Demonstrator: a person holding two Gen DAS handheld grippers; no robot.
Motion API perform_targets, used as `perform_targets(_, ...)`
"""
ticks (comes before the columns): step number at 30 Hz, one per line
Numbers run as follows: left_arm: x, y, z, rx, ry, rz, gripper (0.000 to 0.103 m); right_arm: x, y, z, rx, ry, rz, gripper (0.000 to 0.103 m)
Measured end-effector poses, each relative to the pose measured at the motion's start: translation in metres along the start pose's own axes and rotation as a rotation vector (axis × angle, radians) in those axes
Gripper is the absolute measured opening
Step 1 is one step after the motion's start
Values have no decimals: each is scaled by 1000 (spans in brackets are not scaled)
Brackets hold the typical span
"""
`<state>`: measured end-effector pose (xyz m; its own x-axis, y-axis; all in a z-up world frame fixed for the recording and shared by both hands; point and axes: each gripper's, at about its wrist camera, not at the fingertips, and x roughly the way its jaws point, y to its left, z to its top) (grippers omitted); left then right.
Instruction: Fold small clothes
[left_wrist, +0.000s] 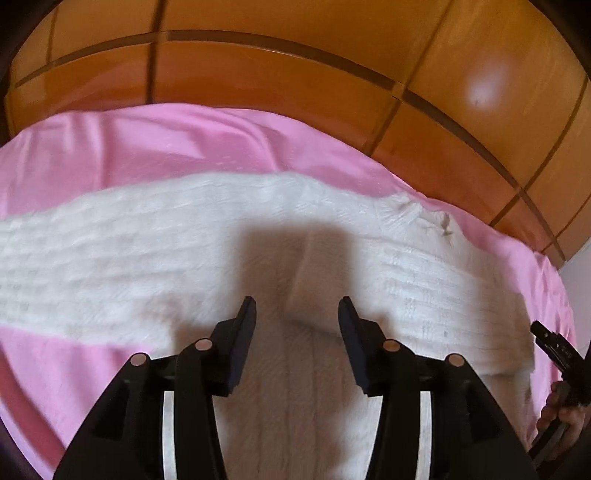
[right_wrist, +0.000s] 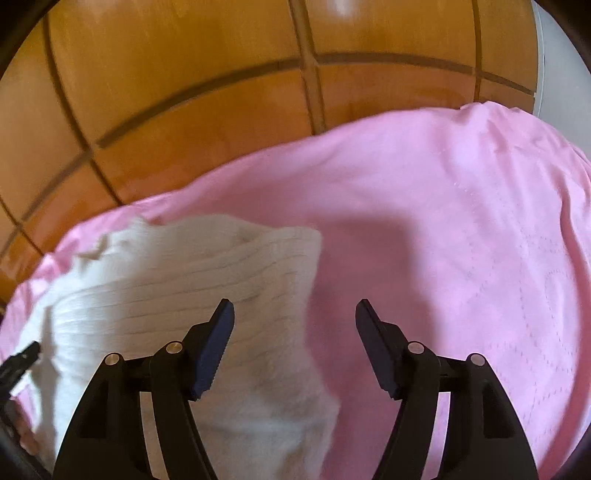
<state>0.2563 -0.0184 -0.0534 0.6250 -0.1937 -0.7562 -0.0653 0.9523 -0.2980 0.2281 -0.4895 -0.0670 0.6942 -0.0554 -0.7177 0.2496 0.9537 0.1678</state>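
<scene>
Both wrist views look steeply down, close over the pink bedsheet, facing its far edge and the wooden panelling beyond. Left view sits over the white knit garment — right view catches its right end. Shared: garment, sheet, panelling.

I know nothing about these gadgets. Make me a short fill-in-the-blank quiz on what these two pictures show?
1. The white knitted garment lies on a sheet coloured ____.
2. Behind the bed stand panels made of ____.
3. Both the left tool and the right tool have their jaws ____, gripping nothing.
4. In the right wrist view, the garment lies toward the ____ side of the picture.

Missing words: pink; wood; open; left
</scene>
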Motion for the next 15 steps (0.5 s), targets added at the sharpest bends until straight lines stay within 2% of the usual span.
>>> perform_targets(4,-20,18,-19,-60,15,22,51,-13,29,-16,-48,9,73,67)
perform_targets(9,-43,41,-44,-112,17,27,51,-3,95,-38,-204,55,135,67)
perform_targets(11,-54,56,-53,-141,7,32,54,14,117,-49,-261,101,116,75)
perform_targets(12,-59,65,-56,-162,1,35,54,26,125,-57,-289,118,73,81)
perform_targets(13,-64,75,-59,-188,-4,36,54,30,130,-62,-307,98,46,86)
perform_targets(15,-75,100,-63,-247,-17,30,54,29,136,-66,-324,74,19,87)
